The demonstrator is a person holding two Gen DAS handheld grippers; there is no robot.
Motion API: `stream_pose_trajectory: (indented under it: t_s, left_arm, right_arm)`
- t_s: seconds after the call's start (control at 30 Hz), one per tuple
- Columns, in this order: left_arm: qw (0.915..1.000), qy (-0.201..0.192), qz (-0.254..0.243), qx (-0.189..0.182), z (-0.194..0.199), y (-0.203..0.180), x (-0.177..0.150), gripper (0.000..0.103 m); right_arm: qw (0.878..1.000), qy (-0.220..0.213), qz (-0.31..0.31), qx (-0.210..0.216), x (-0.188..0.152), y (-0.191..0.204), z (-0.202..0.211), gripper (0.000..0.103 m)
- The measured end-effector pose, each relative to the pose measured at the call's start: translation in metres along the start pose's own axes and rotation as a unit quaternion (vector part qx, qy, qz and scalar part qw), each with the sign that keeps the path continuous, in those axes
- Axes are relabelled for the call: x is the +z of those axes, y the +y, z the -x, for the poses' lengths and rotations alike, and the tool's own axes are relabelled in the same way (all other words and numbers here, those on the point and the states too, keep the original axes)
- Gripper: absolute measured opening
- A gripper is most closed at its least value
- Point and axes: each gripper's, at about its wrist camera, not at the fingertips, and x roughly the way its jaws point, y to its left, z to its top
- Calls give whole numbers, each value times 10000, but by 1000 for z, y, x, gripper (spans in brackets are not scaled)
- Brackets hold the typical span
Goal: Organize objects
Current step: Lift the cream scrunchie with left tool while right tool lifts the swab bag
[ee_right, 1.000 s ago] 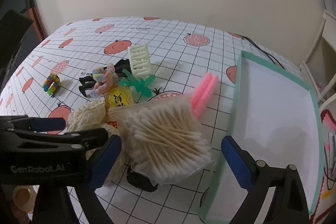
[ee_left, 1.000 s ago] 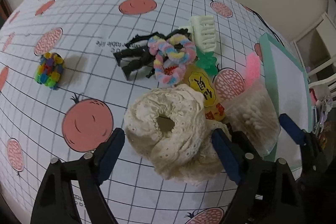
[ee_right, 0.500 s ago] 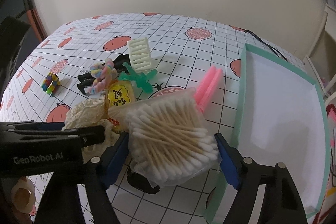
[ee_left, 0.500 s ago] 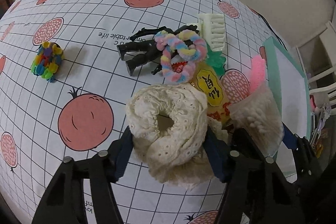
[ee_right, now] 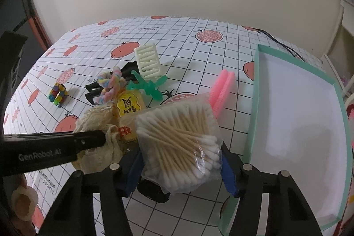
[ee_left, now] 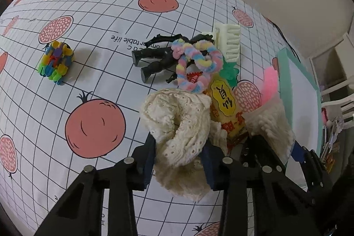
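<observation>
My left gripper (ee_left: 178,162) is shut on the cream lace scrunchie (ee_left: 177,123), squeezing it between the blue pads. My right gripper (ee_right: 180,166) is shut on the clear bag of cotton swabs (ee_right: 179,138), lifted a little off the cloth. Between the two lies a yellow snack packet (ee_left: 225,107). Behind it sit a pastel twisted hair tie (ee_left: 197,65), a black claw clip (ee_left: 159,56), a cream claw clip (ee_right: 148,62), a green clip (ee_right: 150,87) and a pink clip (ee_right: 221,90).
A teal-rimmed box lid with a white floor (ee_right: 254,85) lies to the right of the pile. A multicoloured bead bracelet (ee_left: 55,63) sits apart at the left. The tomato-print tablecloth (ee_left: 95,14) covers the table. A black cable (ee_right: 278,41) runs at the far right.
Both grippers have closed from open: the left onto the lace scrunchie, which is now squashed, and the right onto the cotton swab bag.
</observation>
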Motion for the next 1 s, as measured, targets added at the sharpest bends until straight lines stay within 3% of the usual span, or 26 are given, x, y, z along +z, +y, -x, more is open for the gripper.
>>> stream_pose_trajectory:
  t_s: [0.57, 1.0]
  left_arm:
    - [9994, -223, 132, -217, 28, 15, -4, 33]
    - [9978, -416, 509, -64, 34, 33, -2, 33]
  right_arm:
    - [9996, -292, -64, -2, 12, 1, 25, 61]
    - [9993, -362, -34, -23, 21, 5, 35, 61]
